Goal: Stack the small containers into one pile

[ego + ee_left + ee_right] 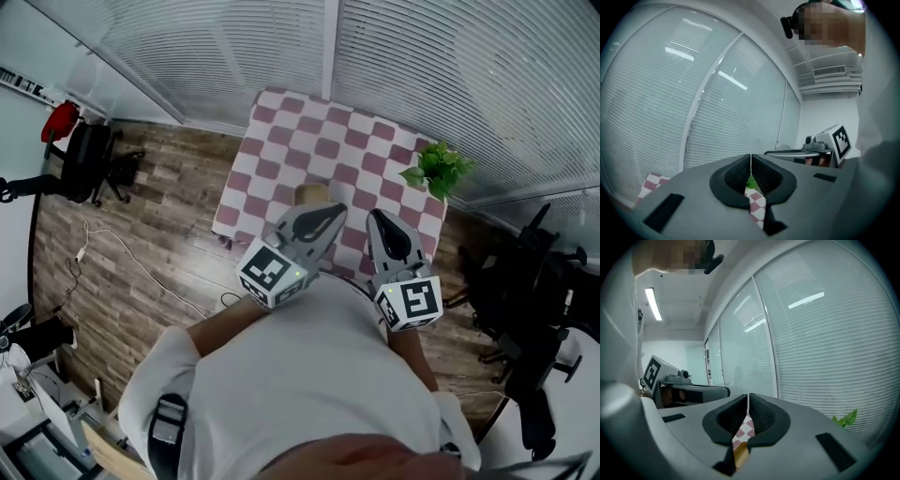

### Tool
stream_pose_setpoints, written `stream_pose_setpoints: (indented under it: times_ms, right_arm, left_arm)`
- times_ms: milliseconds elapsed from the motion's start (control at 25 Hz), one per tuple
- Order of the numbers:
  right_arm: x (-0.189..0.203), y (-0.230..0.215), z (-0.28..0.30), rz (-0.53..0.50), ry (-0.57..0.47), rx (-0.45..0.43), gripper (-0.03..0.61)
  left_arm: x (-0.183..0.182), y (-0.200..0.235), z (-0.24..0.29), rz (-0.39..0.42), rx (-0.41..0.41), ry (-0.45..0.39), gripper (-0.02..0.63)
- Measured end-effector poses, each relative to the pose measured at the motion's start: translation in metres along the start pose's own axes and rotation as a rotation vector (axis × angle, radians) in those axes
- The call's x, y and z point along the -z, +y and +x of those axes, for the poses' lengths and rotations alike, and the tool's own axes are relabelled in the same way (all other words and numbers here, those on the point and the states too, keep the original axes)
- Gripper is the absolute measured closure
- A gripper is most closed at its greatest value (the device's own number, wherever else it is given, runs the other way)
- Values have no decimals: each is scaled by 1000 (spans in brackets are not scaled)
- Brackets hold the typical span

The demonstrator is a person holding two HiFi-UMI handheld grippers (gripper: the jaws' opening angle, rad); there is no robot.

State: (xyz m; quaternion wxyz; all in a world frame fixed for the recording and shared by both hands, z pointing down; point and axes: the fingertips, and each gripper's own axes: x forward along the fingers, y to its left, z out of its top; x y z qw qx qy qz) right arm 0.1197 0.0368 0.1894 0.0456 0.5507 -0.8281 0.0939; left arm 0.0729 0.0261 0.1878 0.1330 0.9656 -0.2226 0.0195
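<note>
A small tan container [312, 193] stands on the pink-and-white checked table [281, 141], half hidden behind my left gripper [336, 212]. Through the slit below the right jaws a tan sliver of container [740, 454] shows. Both grippers are held close to my body over the table's near edge, pointing at the window. My left gripper [751, 169] is shut with nothing between its pads. My right gripper [374, 217] is shut and empty as well, its pads [757, 414] touching. How many containers there are is hidden.
A green potted plant [434, 169] sits at the table's right corner. Window blinds [422, 66] run behind the table. Black office chairs stand on the wood floor at left [89, 159] and right [525, 281]. A white cable [131, 258] lies on the floor.
</note>
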Motion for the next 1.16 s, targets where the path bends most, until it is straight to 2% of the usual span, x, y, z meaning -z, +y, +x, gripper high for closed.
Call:
stream_pose_setpoints:
  times_ms: [440,1160]
  right_arm:
    - [-16,-7,-2,-4,-40,-1,548]
    - [-11,-10,-5,1,-38,-15,546]
  left_arm:
    - [-8,-8,17,20,25,-23,577]
    - [-3,-11,18,-32,-7,-23,577]
